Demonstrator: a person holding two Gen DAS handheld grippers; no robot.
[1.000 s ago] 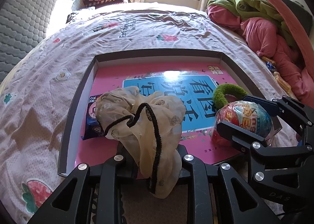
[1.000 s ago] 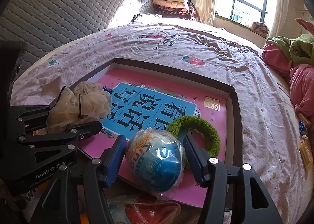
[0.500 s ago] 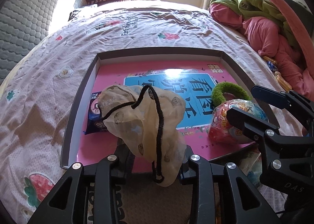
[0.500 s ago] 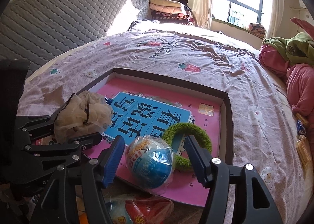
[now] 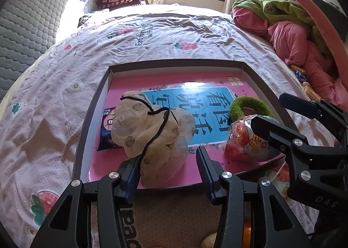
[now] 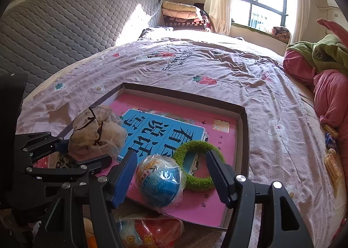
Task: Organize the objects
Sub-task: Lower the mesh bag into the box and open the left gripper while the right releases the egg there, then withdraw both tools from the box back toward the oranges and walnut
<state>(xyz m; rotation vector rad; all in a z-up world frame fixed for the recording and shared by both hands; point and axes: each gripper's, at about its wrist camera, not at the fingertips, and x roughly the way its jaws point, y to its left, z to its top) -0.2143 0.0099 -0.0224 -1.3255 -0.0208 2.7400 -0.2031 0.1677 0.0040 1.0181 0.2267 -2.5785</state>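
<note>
Hand-held gripper [image 5: 167,168] angled down, parted.

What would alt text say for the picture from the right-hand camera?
An open right gripper frames a plastic-wrapped blue toy ball lying beside a green ring in a shallow box on a bed. At left, the left gripper sits around a cream mesh pouch.
</note>
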